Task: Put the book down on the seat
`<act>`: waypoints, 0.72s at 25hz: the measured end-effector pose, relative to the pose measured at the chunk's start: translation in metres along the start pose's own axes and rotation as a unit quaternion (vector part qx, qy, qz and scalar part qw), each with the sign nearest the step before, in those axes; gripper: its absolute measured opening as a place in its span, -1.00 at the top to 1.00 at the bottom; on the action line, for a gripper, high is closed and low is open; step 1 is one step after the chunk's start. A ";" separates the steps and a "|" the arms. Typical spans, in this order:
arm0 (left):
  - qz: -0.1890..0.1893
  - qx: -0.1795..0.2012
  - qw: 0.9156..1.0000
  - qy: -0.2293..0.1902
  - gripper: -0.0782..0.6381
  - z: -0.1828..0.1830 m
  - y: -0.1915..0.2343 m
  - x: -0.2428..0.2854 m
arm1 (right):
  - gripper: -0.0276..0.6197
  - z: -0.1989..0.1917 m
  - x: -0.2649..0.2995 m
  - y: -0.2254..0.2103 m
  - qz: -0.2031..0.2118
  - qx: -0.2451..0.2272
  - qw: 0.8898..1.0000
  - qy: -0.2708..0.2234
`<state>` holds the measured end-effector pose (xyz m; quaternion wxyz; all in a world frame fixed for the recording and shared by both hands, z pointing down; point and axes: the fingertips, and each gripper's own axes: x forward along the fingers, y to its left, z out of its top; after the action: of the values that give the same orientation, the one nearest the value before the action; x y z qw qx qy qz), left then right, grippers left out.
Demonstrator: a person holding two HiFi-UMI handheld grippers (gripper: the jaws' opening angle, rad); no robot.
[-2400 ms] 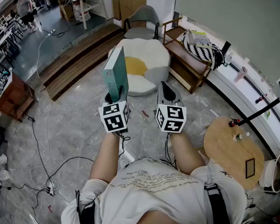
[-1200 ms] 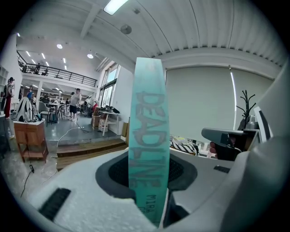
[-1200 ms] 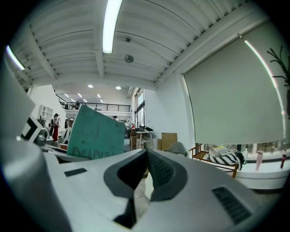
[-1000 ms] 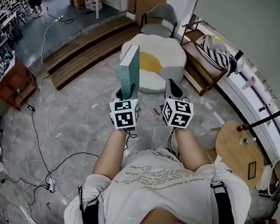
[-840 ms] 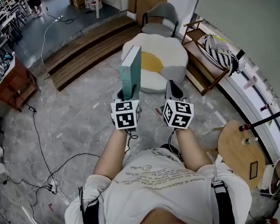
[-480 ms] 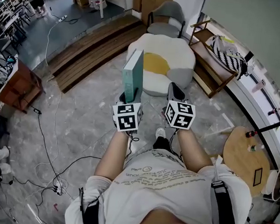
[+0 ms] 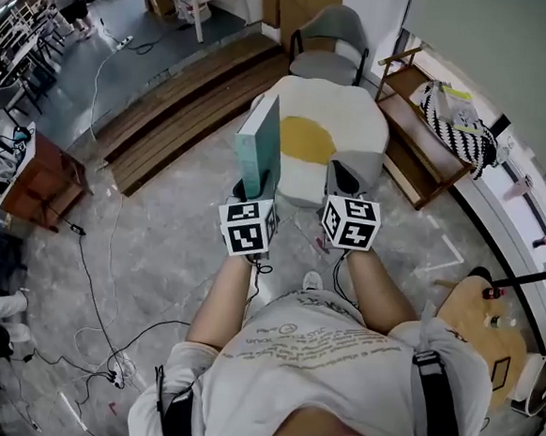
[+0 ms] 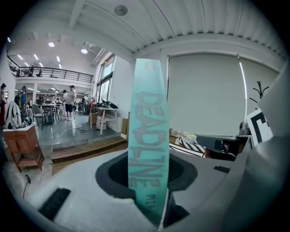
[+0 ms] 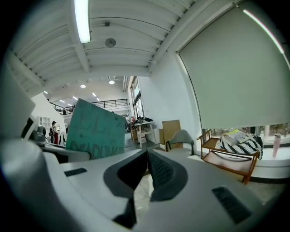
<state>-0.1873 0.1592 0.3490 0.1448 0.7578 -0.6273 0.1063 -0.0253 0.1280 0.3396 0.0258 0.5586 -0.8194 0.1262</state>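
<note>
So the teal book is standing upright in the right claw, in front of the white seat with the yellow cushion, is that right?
No: the teal book stands upright in the left claw, not the right, as the left gripper view shows. The white seat with the yellow cushion does lie ahead.

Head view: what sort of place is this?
Probably an open-plan workspace or lab with a lounge corner: a white cushioned seat and grey armchair, wooden steps, cables trailing across the floor.
</note>
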 end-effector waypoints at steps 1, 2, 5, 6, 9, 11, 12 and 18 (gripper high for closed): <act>0.000 -0.001 1.000 0.002 0.34 0.004 -0.002 0.011 | 0.83 0.003 0.008 -0.007 0.001 0.001 1.000 0.001; 0.000 -0.002 1.000 0.003 0.34 0.007 -0.004 0.022 | 0.83 0.006 0.016 -0.014 0.003 0.002 1.000 0.003; 0.001 -0.005 1.000 0.009 0.34 0.014 -0.011 0.055 | 0.83 0.013 0.038 -0.039 0.006 0.005 1.000 0.004; 0.002 -0.004 1.000 0.010 0.34 0.017 -0.014 0.067 | 0.83 0.015 0.045 -0.049 0.005 0.008 1.000 0.004; -0.003 0.004 1.000 0.014 0.34 0.027 -0.028 0.100 | 0.83 0.022 0.065 -0.079 0.000 0.014 1.000 0.002; -0.007 0.007 1.000 0.013 0.34 0.035 -0.036 0.118 | 0.83 0.028 0.075 -0.094 -0.003 0.014 1.000 0.000; -0.007 0.008 1.000 0.012 0.34 0.038 -0.039 0.127 | 0.83 0.030 0.080 -0.101 -0.004 0.014 1.000 -0.001; -0.005 0.000 1.000 0.015 0.34 0.043 -0.056 0.170 | 0.83 0.042 0.109 -0.140 -0.004 0.009 1.000 -0.001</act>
<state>-0.1005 -0.0022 0.3622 0.1544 0.7593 -0.6212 0.1172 0.0671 -0.0289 0.3438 0.0206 0.5618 -0.8163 0.1330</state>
